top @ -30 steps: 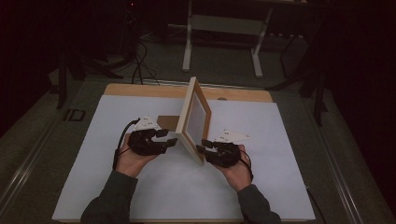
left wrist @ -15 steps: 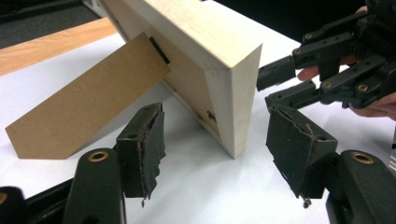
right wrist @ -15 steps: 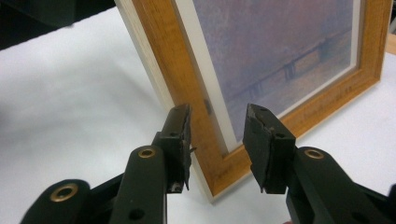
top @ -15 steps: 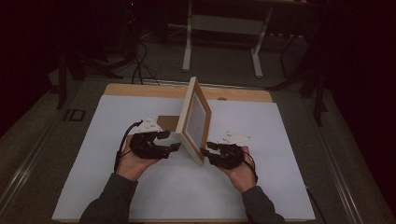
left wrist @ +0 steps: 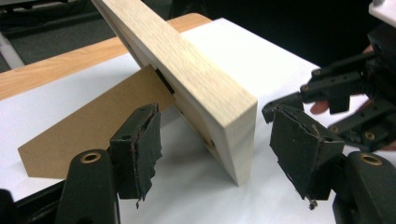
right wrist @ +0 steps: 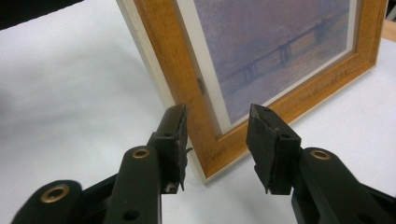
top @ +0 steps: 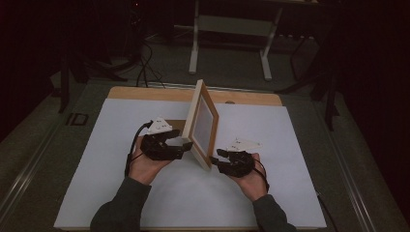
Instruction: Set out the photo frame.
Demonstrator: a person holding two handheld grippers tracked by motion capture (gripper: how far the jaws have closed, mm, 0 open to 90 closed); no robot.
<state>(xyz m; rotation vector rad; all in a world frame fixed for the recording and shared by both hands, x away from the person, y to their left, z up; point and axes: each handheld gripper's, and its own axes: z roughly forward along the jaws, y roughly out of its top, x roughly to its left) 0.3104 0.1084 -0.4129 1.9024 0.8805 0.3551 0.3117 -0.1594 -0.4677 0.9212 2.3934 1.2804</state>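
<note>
A wooden picture frame stands upright in the middle of the white sheet, propped by its brown cardboard easel back. My left gripper is at the frame's back side. Its jaws have just been opening and now straddle the frame's near edge with a gap on both sides. My right gripper is at the picture side, and its jaws have also just been opening. The frame's lower near corner sits between the right pads, which do not squeeze it.
The white sheet covers a wooden tabletop whose bare far edge shows behind the frame. Beyond the table are a metal stand's legs and cables on the dark floor.
Both grippers' jaws have spread apart from the frame's near edge. The right hand has drawn slightly back toward me. The frame keeps standing in the same place.
</note>
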